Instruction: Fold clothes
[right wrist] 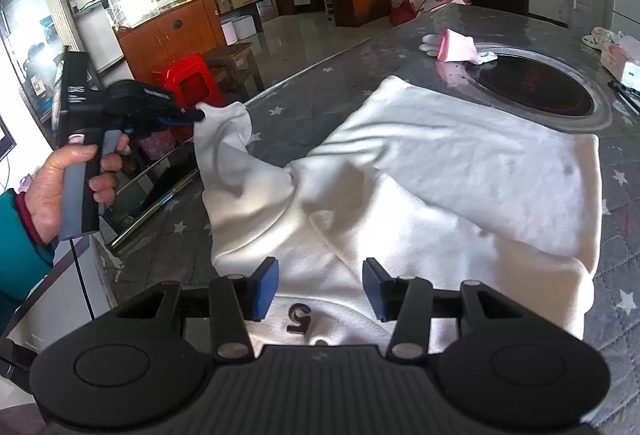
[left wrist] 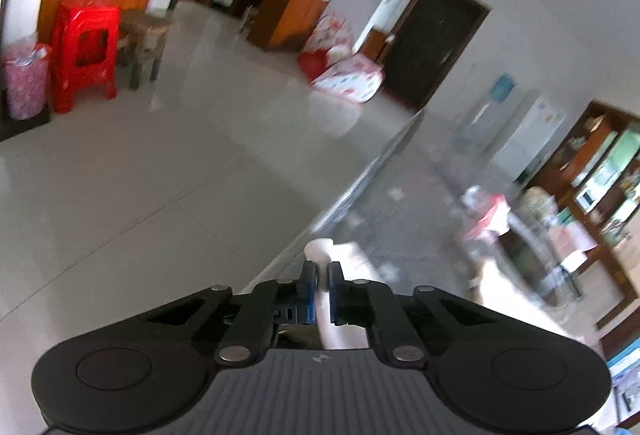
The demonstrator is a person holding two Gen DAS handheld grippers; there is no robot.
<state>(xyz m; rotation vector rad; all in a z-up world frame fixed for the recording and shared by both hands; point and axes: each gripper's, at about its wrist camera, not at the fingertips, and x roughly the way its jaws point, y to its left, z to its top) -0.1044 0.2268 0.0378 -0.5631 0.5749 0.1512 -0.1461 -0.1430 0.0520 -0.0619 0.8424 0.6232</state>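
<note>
Now, left wrist view:
Left gripper point(left wrist: 322, 289): jaws nearly together, a strip of white cloth pinched between the blue pads.
Cloth point(left wrist: 320, 255): a rolled white end pokes out past the fingertips and runs back between them toward the camera.
Table point(left wrist: 400, 219): grey, starred, its edge slanting up to the right; floor off to the left. The frame is blurred, so little else is sure.

Right wrist view:
Garment point(right wrist: 460, 171): a white top spread on the table, the bulk of it ahead and right of the right gripper, a dark "5" point(right wrist: 299, 317) at the near edge.
Sleeve point(right wrist: 224, 139): lifted clear of the table at the garment's left, drawn up and left to the left gripper point(right wrist: 196, 115), held by a hand point(right wrist: 68, 187).
Right gripper point(right wrist: 320, 289): fingers spread wide, holding nothing, low over the near edge just above the "5".
Long axis, sleeve: from the body, up and out to the left, so a fold would carry it rightward across the body.
Long axis, body: I judge it runs away from the camera toward the dark round inset point(right wrist: 532, 87).
Nearer gripper: left has the sleeve; right sits nearest the near hem.
Stage: body already shows overlapping folded layers, so partway folded.
</note>
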